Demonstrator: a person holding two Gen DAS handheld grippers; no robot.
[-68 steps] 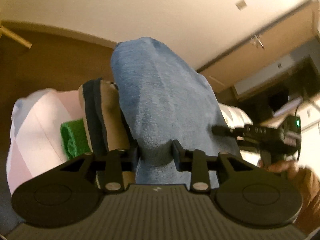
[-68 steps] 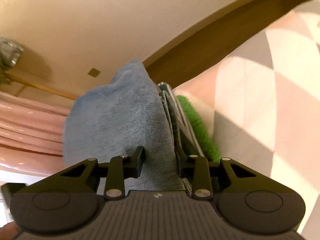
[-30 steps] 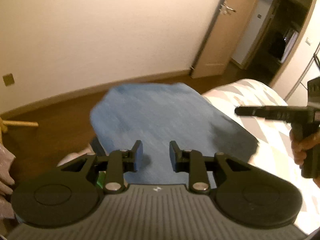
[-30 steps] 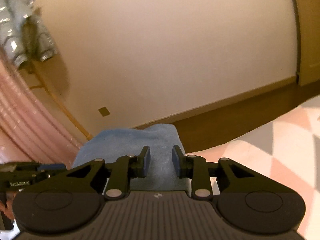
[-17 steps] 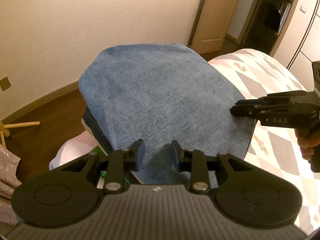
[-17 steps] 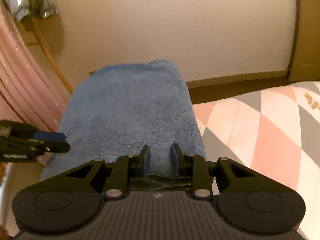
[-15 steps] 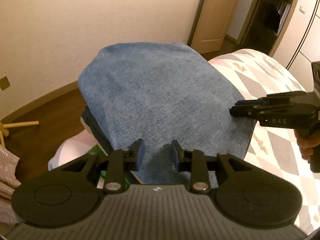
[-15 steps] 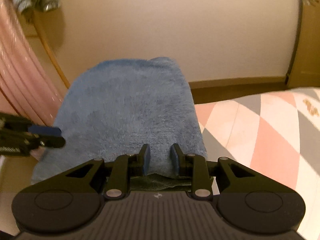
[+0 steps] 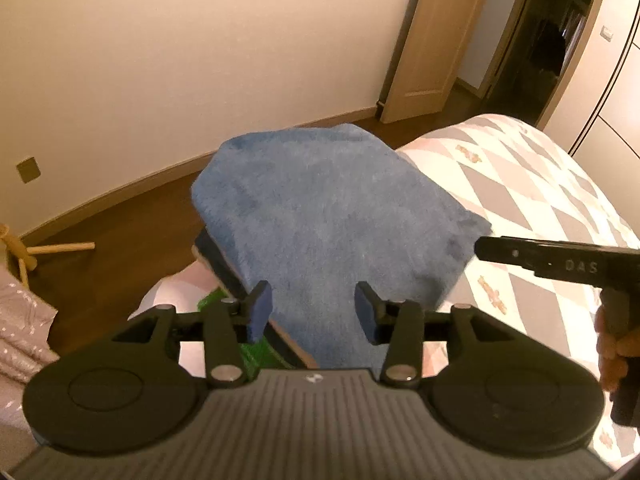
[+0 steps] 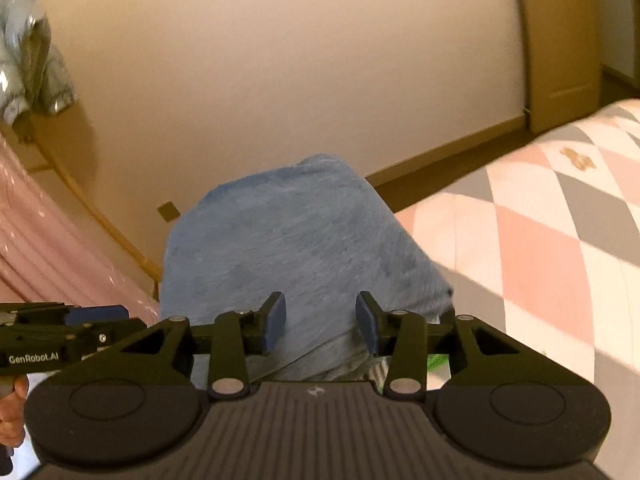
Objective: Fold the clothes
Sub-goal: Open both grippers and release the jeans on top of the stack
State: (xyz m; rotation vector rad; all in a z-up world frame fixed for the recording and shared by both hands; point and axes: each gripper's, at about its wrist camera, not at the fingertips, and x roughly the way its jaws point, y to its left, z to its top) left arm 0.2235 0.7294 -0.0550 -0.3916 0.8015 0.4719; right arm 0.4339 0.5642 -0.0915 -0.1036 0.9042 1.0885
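Note:
A folded blue fleece garment (image 9: 332,216) lies on top of a stack of folded clothes at the corner of the bed; it also shows in the right wrist view (image 10: 296,240). Under it I see dark and tan layers (image 9: 216,264) and a green one (image 9: 256,350). My left gripper (image 9: 314,312) is open and empty, just above the garment's near edge. My right gripper (image 10: 320,324) is open and empty over its near edge, and shows from the side in the left wrist view (image 9: 532,254). The left gripper shows at the left of the right wrist view (image 10: 72,326).
The bed (image 9: 540,184) has a pink, grey and white diamond cover. Wooden floor (image 9: 120,224) and a wall lie beyond the stack. A wooden rack foot (image 9: 48,250) stands at left, an open door (image 9: 436,40) at the back. Pink curtain (image 10: 48,248) hangs at left.
Both grippers opened wider and drew back a little from the blue garment, which now rests flat on the stack. Earlier both were shut on it and held it up.

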